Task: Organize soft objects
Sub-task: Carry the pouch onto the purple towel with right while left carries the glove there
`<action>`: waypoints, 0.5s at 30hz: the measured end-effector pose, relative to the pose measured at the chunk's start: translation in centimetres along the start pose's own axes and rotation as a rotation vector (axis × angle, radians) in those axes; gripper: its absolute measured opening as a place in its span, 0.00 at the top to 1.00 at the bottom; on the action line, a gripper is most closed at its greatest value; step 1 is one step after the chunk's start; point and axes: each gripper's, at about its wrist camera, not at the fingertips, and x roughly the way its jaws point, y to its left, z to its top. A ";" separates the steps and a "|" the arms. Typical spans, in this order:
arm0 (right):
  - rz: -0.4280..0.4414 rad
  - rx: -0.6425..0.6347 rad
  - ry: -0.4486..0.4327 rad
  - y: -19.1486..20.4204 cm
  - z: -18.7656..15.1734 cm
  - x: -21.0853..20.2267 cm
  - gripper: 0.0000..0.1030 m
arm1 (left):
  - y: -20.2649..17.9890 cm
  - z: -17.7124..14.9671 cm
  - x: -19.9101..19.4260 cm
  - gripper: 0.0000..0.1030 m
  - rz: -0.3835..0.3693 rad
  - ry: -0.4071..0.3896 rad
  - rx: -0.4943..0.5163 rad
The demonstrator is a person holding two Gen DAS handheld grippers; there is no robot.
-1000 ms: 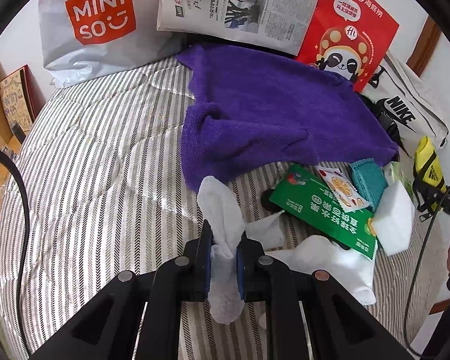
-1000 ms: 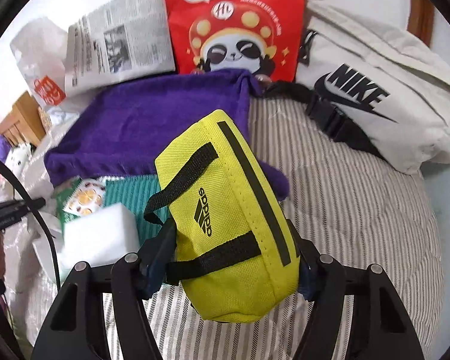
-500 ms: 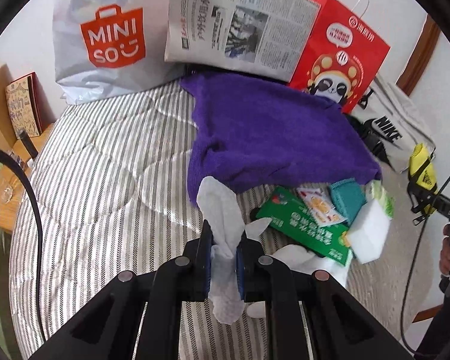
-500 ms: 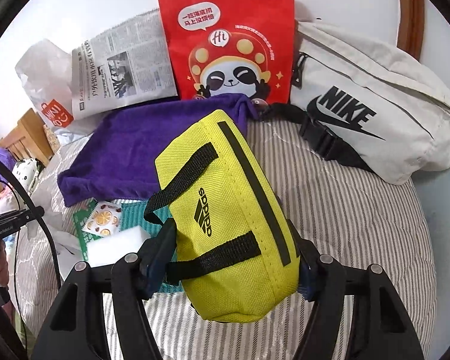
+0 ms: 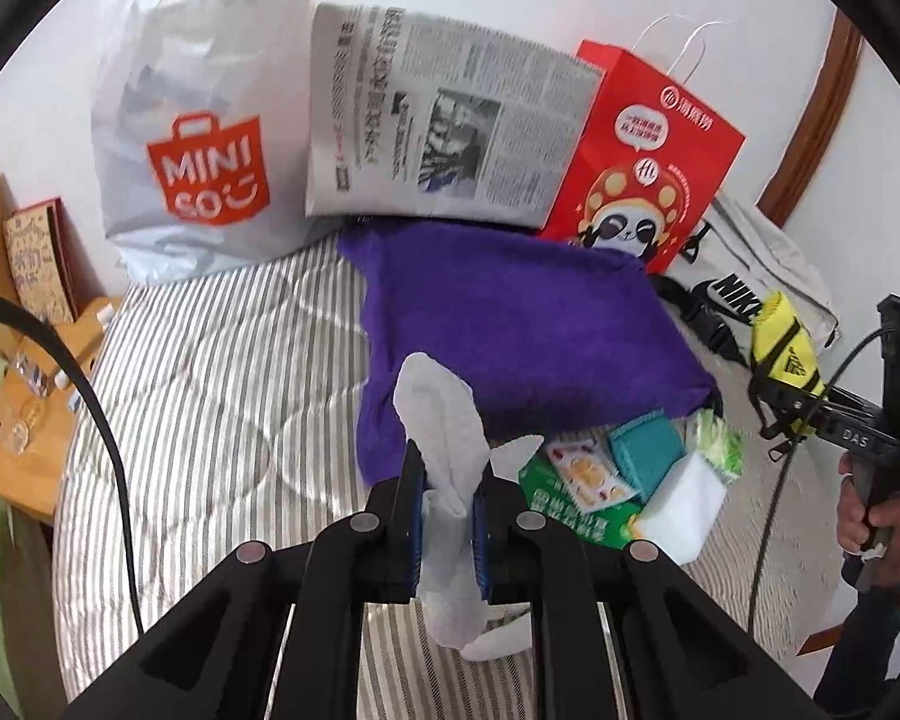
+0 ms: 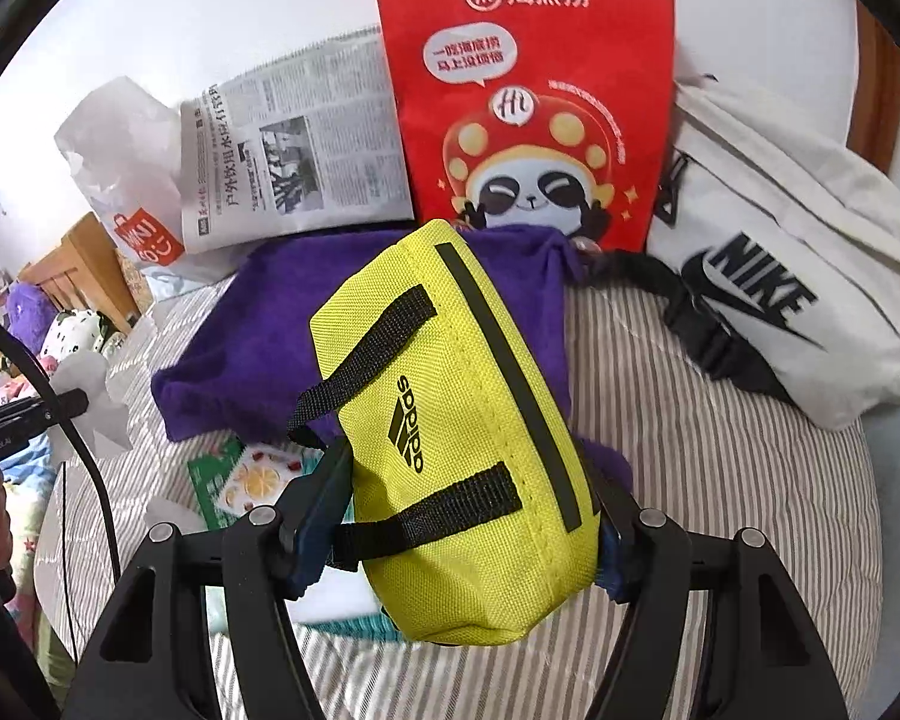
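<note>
The left gripper [image 5: 447,495] pinches a crumpled white cloth [image 5: 444,438], lifted above the grey-striped quilted bed [image 5: 210,372]. The right gripper [image 6: 462,531] clamps a yellow fabric pouch with black straps [image 6: 450,420] between wide-set jaws, clear of the bed. Beyond lies a rumpled purple towel [image 5: 510,330] toward the far edge, where a red paper bag with a panda print [image 6: 528,114] stands beside a folded newspaper [image 5: 444,132].

Bed [image 5: 210,372], striped cover. On it: purple towel [image 5: 510,324], green packet [image 5: 570,504], white sponge [image 5: 684,516], Nike bag [image 6: 798,276]. Red bag [image 6: 528,108], newspaper [image 5: 438,138], Miniso bag [image 5: 204,138] stand at wall end.
</note>
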 end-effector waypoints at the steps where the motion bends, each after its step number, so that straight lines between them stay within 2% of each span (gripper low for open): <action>1: 0.003 -0.002 -0.004 0.1 0.4 0.1 0.34 | -0.1 0.5 -0.2 0.88 -0.005 -0.005 0.008; 7: -0.001 0.000 -0.003 0.1 2.9 1.5 0.34 | -0.5 2.9 -0.3 0.88 -0.007 -0.023 0.026; 15: -0.020 -0.004 0.031 -0.2 6.3 5.6 0.34 | -1.2 6.8 2.2 0.88 -0.028 -0.028 0.059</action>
